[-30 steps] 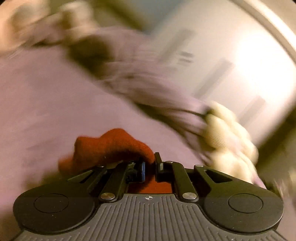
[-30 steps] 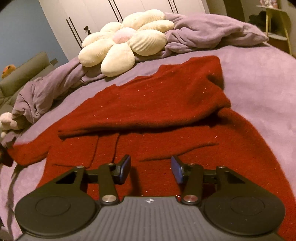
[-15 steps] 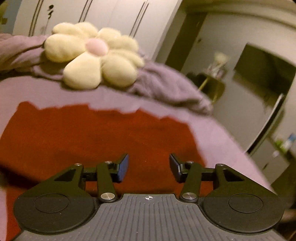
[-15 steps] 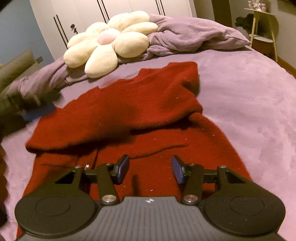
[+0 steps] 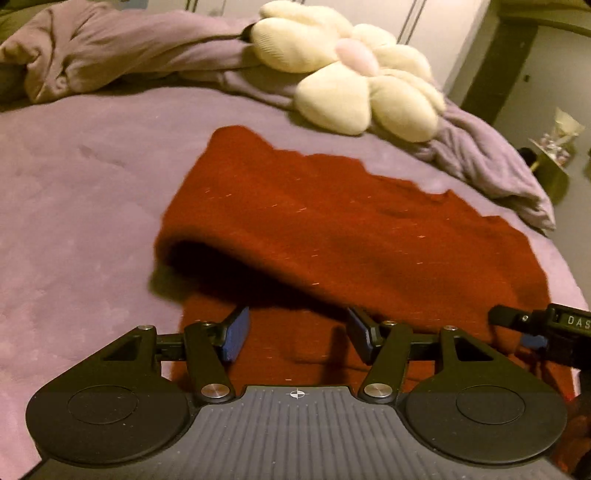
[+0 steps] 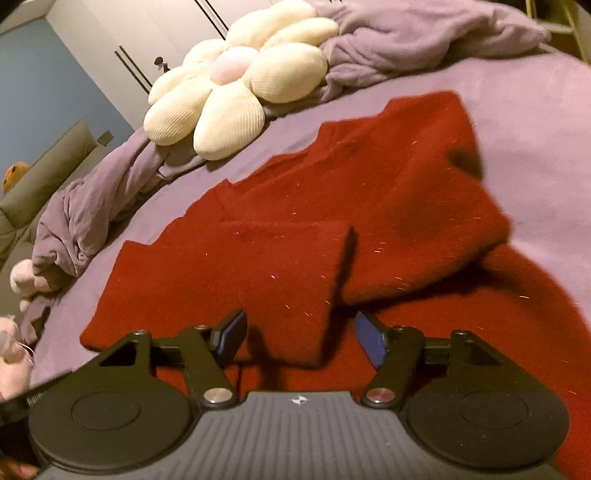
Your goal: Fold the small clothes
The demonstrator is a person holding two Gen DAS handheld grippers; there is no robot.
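Left gripper (image 5: 297, 332) comes first: a second ago it was pinched nearly shut on a bunch of the red sweater (image 5: 351, 236), and now its jaws are opening with nothing between the blue pads, the knit lying flat just beyond and under them. Beside it, the right gripper (image 6: 299, 334) is closing from a middling gap, though its pads do not yet press on anything; the edge of a folded-over flap (image 6: 236, 280) lies just ahead of them. That flap, just ahead and to the left of the right gripper, was a loose sleeve trailing off to the side a second ago, so I judge one sleeve fold laid and released, with the next grasp being set up. Farther ahead, a second layer of the sweater is doubled over the body, its raised lip casting a dark shadow that hides what lies under it. Beyond the garment the purple bedcover (image 5: 92, 177) runs up to a flower-shaped cushion (image 6: 236, 85) and a rumpled blanket (image 6: 424, 33). Only the tip of the right gripper shows at the left view's right edge, and the sweater's hem nearest the grippers is covered by their own bodies.
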